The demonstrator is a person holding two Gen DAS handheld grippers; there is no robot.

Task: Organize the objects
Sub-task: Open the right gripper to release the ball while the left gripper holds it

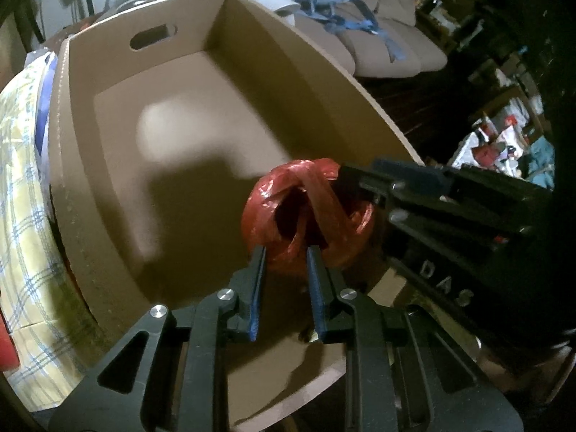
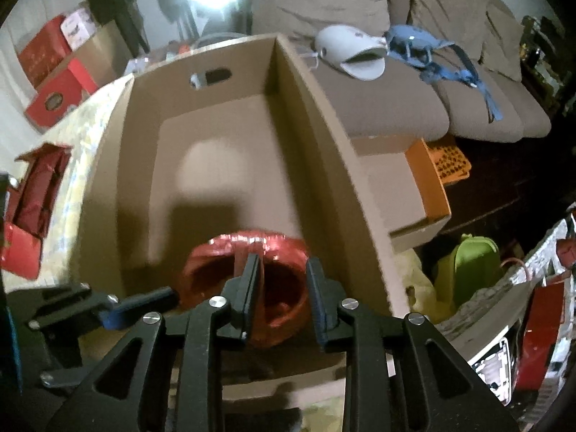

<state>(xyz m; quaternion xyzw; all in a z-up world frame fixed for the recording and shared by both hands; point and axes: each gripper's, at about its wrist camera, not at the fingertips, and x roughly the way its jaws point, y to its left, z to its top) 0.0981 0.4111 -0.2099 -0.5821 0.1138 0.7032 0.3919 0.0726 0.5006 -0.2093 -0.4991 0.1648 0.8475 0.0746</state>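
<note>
A red twine coil (image 1: 268, 201), wound into a ring, hangs over the near end of an open cardboard box (image 1: 63, 115). My left gripper (image 1: 286, 255) is shut on the coil's lower rim, which sits between its blue pads. My right gripper (image 1: 360, 194) reaches the coil from the right. In the right wrist view the right gripper (image 2: 282, 264) stands open: one finger is inside the hollow of the coil (image 2: 212, 252), the other outside its right rim. There the left gripper (image 2: 167, 293) meets the coil's left edge. The box (image 2: 324, 126) holds nothing else.
A beige sofa (image 2: 396, 108) stands behind the box, with a white object (image 2: 345, 52) and blue straps (image 2: 435, 61) on it. An orange crate (image 2: 450, 158) and a green bag (image 2: 471, 266) lie to the right. Red boxes (image 2: 54, 82) and a yellow checked cloth (image 1: 25, 180) are to the left.
</note>
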